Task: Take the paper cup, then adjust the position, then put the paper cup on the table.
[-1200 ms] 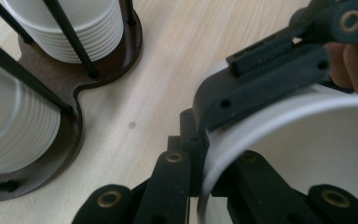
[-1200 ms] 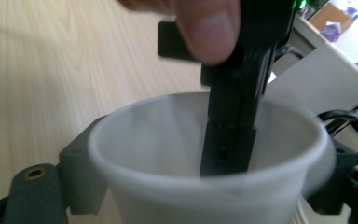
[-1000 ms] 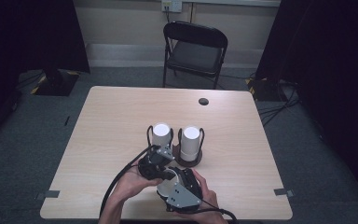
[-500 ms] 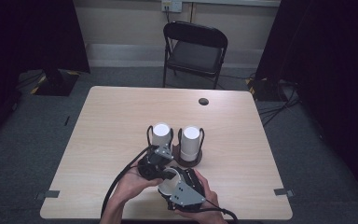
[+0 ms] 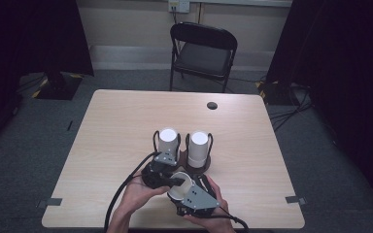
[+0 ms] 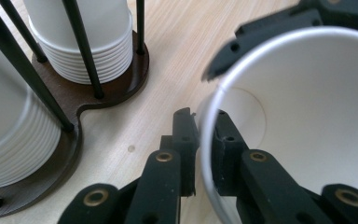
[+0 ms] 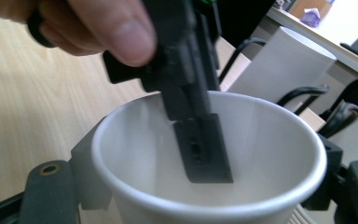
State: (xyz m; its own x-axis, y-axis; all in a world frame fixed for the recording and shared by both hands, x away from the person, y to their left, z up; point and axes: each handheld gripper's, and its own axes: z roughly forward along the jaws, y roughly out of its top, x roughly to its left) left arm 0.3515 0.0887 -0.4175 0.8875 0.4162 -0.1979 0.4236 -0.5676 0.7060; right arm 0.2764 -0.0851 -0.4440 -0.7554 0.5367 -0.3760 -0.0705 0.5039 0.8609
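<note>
A single white paper cup is held over the table's near edge between both grippers. In the left gripper view my left gripper is shut on the cup, pinching its wall at the rim with one jaw inside and one outside. My right gripper is shut around the body of the cup, a jaw on each side. One of the left gripper's fingers reaches down inside the cup, with a thumb above it. In the high view the left gripper sits just left of the right gripper.
A dark wooden holder with black rods carries two stacks of white cups, the left stack and the right stack, just beyond the grippers. Its base lies close to the left jaws. A black folding chair stands behind the table.
Almost nothing differs; both grippers stay on the cup near the table's front edge, with only a slight shift of the hands.
</note>
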